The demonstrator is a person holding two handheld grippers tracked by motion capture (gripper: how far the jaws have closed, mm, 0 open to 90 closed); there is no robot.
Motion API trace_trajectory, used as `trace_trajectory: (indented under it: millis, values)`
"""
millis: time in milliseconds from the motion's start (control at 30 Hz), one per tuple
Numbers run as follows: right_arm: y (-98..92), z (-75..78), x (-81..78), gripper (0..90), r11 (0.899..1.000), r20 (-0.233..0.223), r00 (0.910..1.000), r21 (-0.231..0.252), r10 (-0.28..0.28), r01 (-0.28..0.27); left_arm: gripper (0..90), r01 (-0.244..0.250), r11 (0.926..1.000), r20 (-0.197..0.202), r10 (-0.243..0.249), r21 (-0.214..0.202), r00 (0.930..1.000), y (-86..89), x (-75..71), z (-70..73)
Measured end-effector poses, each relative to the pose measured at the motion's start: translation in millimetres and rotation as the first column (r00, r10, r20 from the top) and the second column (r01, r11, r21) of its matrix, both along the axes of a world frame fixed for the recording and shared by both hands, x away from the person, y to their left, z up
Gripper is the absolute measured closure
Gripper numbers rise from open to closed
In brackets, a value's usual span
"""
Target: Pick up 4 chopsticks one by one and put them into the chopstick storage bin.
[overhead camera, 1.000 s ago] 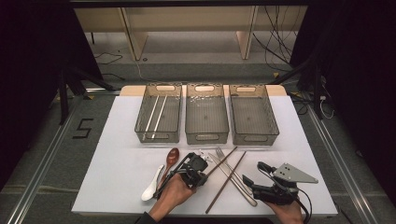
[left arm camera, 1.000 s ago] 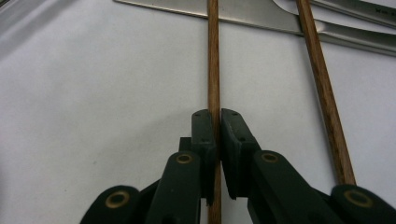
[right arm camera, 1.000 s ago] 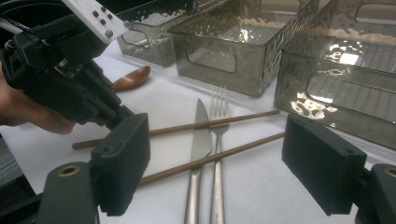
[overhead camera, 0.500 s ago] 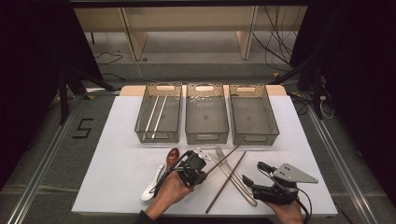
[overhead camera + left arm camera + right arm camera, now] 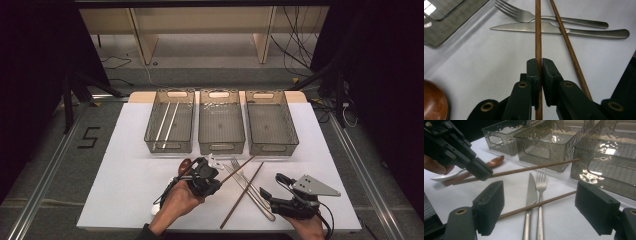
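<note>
From above, we see a white-covered table (image 5: 125,200) with 3 clear bins in a row: the left bin (image 5: 170,127) holds 2 pale chopsticks (image 5: 165,122), while the middle bin (image 5: 221,125) and right bin (image 5: 271,125) look empty. Our left gripper (image 5: 220,177) pinches 1 brown chopstick (image 5: 239,169), its far tip aimed toward the middle bin; the second brown chopstick (image 5: 242,196) lies on the table across a fork (image 5: 247,182) and a knife (image 5: 252,197), and our right gripper (image 5: 272,192) rests near them, lower right. From the left gripper view, we find the jaws pressed together on the held chopstick (image 5: 538,37), which runs straight out between the pads (image 5: 534,75) toward the fork (image 5: 524,16) and knife (image 5: 529,27), with the other chopstick (image 5: 569,47) slanting beside it and a wooden spoon (image 5: 434,102) at the corner. From the right gripper view, our own jaws stand spread with nothing between them, framing the lying chopstick (image 5: 536,205), knife (image 5: 531,192) and fork (image 5: 541,185); farther off the left gripper (image 5: 482,173) holds its chopstick (image 5: 536,168) clear of the table, beside a white spoon (image 5: 446,177). We judge the stick light, stiff and smooth, apt to pivot or slip; the grip sits toward the near end, and nearer the middle would steady it.
</note>
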State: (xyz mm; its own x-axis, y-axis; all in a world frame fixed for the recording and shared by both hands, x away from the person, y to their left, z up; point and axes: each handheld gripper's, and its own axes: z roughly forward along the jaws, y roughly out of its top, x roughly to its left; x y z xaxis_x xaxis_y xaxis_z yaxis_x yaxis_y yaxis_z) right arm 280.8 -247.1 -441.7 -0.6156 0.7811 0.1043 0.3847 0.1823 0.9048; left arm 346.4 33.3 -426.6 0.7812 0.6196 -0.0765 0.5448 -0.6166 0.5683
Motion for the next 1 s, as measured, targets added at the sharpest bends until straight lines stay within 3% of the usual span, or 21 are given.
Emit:
trace_trajectory:
  millis: [233,533,800,1000]
  values:
    - [-0.1,-0.1,0.1,24.3,1.000,-0.001,1.0000,0.001,-0.001,0.001,84.1,-0.001,0.9997,0.026,0.002,-0.022,0.9997,5.3,2.8,12.0]
    - [0.0,-0.2,0.1,24.3,1.000,-0.002,1.0000,0.003,-0.003,0.003,84.1,-0.059,0.9957,0.066,0.064,-0.072,0.9958,26.1,19.5,32.7]
    - [0.0,-0.2,0.1,24.3,1.000,-0.003,1.0000,0.002,-0.001,0.001,84.1,-0.123,0.9867,0.095,0.133,-0.106,0.9866,48.3,38.5,45.4]
    - [0.1,-0.1,0.1,24.3,1.000,-0.002,1.0000,0.003,-0.002,0.002,84.1,-0.174,0.9758,0.116,0.189,-0.133,0.9750,62.6,52.9,51.9]
